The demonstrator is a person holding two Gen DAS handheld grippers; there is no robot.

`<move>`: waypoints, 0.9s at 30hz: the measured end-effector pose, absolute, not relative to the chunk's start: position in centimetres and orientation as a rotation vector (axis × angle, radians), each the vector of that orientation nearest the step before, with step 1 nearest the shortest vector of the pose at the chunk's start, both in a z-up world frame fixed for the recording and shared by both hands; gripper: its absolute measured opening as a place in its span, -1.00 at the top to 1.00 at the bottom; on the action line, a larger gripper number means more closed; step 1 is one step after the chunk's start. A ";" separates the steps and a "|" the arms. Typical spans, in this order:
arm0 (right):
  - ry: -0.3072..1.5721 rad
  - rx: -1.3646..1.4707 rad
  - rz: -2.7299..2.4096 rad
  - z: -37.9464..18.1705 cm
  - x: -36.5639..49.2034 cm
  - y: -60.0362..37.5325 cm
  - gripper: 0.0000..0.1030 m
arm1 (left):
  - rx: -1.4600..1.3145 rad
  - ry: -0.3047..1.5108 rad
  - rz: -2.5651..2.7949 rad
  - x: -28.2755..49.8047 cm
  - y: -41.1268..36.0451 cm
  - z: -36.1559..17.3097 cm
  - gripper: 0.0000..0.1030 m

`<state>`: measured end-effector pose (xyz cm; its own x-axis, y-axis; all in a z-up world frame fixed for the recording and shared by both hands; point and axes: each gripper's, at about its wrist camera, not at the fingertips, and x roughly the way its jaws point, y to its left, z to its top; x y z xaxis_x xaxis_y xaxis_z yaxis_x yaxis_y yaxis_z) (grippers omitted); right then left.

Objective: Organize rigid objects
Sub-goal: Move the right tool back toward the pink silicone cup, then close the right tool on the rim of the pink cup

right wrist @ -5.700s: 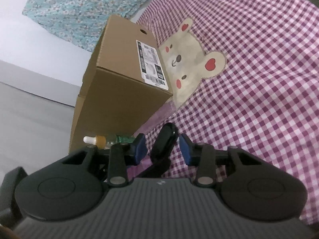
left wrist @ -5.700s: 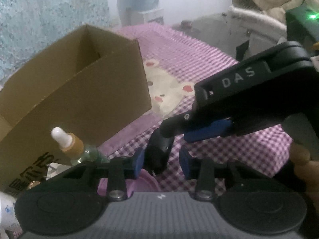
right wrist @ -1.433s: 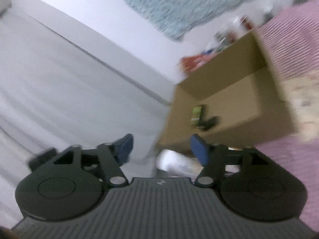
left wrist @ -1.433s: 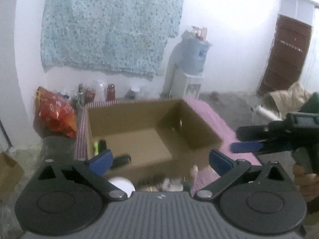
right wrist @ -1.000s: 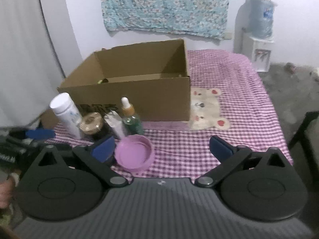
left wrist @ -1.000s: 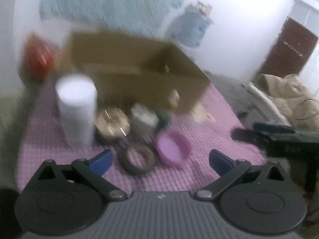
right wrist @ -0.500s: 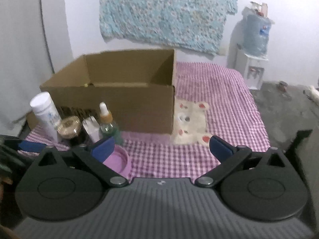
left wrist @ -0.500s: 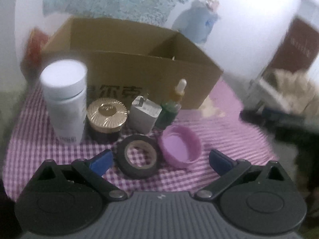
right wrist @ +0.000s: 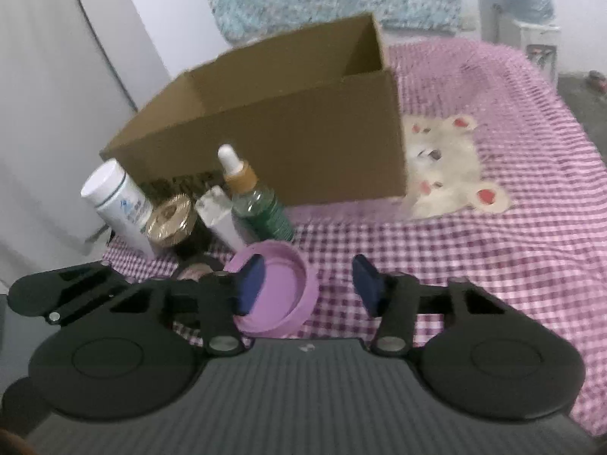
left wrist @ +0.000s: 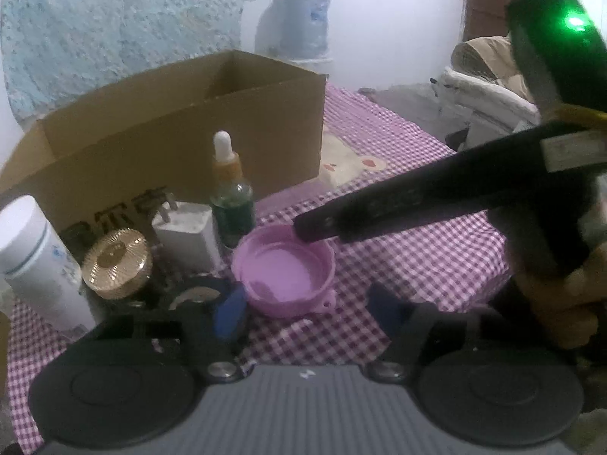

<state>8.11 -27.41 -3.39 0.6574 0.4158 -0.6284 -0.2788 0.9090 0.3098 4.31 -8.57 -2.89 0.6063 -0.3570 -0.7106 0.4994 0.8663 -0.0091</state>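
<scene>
A purple lid (left wrist: 283, 267) (right wrist: 277, 288) lies open side up on the checked cloth, in front of an open cardboard box (left wrist: 182, 129) (right wrist: 280, 129). Beside it stand a green dropper bottle (left wrist: 231, 193) (right wrist: 258, 201), a white charger (left wrist: 187, 233) (right wrist: 222, 216), a gold-lidded jar (left wrist: 115, 263) (right wrist: 170, 220), a white bottle (left wrist: 34, 261) (right wrist: 114, 201) and a black tape roll (left wrist: 193, 295). My left gripper (left wrist: 303, 309) is open, just short of the lid. My right gripper (right wrist: 309, 284) is open, its left finger inside the lid's rim; its arm reaches over the lid's right edge in the left wrist view.
The pink checked cloth (right wrist: 512, 242) with a bear patch (right wrist: 444, 174) covers the surface. A water dispenser (left wrist: 296, 22) and a blue patterned cloth (left wrist: 114, 30) stand behind the box. Piled bedding (left wrist: 489, 76) is at the far right.
Both grippers have dropped from above the box to the row of objects and narrowed their jaws. The right gripper has come in over the purple lid.
</scene>
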 end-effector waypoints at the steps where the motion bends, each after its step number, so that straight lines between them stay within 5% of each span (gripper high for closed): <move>1: 0.767 0.180 0.398 -3.7 8.4 -27.0 0.21 | 0.193 0.782 -0.499 4.4 -8.5 -3.0 -0.30; 5: 0.811 0.151 0.409 -4.6 9.2 -26.2 0.62 | 0.180 0.801 -0.491 4.8 -8.8 -3.1 -0.19; 8: 0.837 0.147 0.413 -5.1 9.4 -26.1 0.74 | 0.182 0.798 -0.484 4.9 -9.1 -3.3 -0.19; 21: 0.879 0.192 0.346 -4.9 7.7 -29.5 0.81 | 0.104 0.852 -0.625 3.9 -11.2 -4.0 -0.17; 27: 0.882 0.246 0.337 -4.8 7.6 -30.3 0.80 | 0.226 0.799 -0.588 3.5 -11.8 -3.5 -0.61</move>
<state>7.59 -30.30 -4.83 0.5886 0.3861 -0.7103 -0.1857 0.9197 0.3460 3.53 -11.78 -3.52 0.5487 -0.4089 -0.7292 0.5745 0.8181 -0.0264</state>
